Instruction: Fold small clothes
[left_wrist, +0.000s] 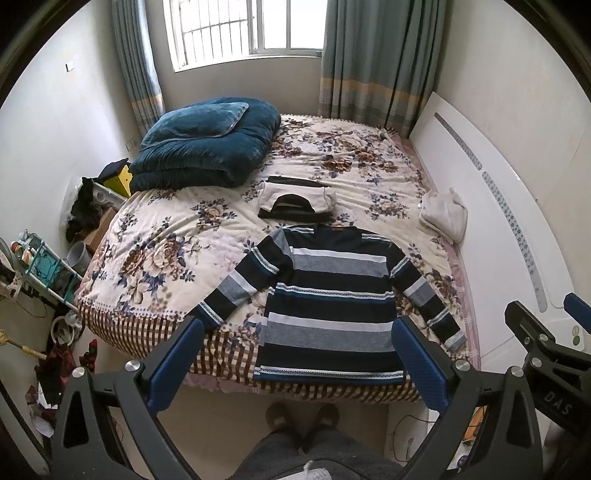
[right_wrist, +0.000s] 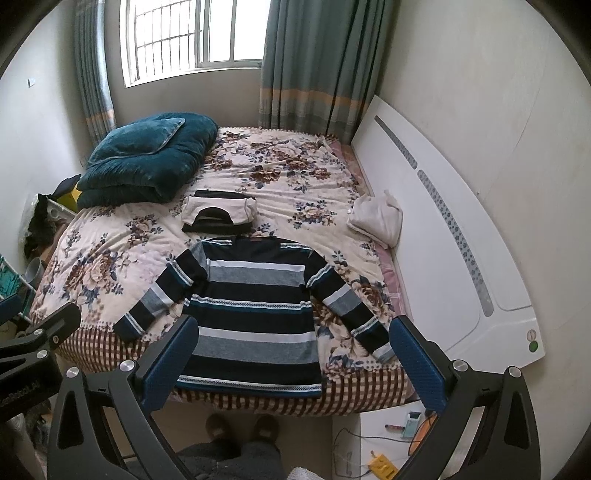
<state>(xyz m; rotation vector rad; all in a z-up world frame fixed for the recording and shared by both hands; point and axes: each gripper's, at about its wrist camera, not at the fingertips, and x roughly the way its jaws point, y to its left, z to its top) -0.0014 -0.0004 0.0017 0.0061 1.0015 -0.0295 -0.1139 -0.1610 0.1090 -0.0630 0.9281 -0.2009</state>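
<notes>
1. We hold both grippers above the near edge of the bed, w/ our feet visible at the bottom centre of each frame; nothing is touched yet, so we judge the fold hasn't begun

2. Left gripper: blue fingers spread wide, nothing between them. Right gripper: same, wide apart & empty. Each frames the garment's hem, likely lined up for a first grab

3. The task item, a striped sweater, lies flat in the lower centre of both views, at the bed's near edge, hem almost at the drop-off. Probably laid out smooth so sleeves & sides can be folded inward

4. Its long axis runs bottom-to-top in frame: hem toward us, collar pointing away toward the window. Sleeves angle outward & down, left cuff at centre-left, right cuff at lower right

5. Just beyond the collar sits a folded pile of clothes, dark & cream, apparently done pieces. A white bundle rests at centre-right by the white headboard

6. A teal duvet is stacked in the upper left, well clear of the work area
</notes>
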